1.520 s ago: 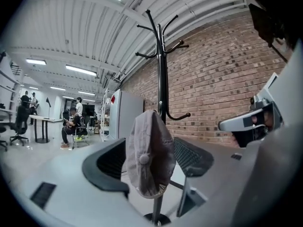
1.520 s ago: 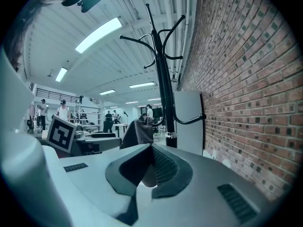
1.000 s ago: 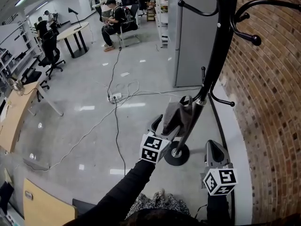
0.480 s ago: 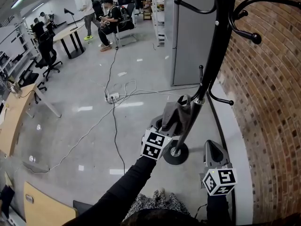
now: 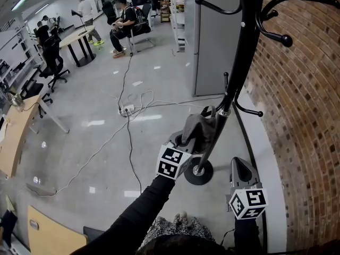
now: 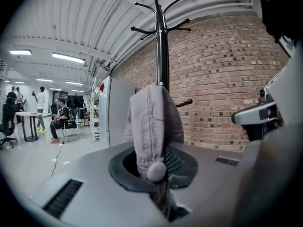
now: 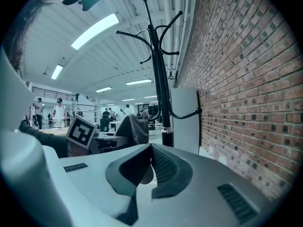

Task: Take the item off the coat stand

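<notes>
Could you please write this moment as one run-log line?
left gripper: jaws just closed on grey cap | grey cap: hanging on coat stand | right gripper: shut, empty

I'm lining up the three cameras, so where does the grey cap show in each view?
Head view: grey cap hangs low on the coat stand, just right of centre.
Left gripper view: cap fills the centre, in front of the coat stand.
Right gripper view: cap sits left of centre, beside the coat stand.
Shared landmark: the black coat stand against the brick wall.
</notes>
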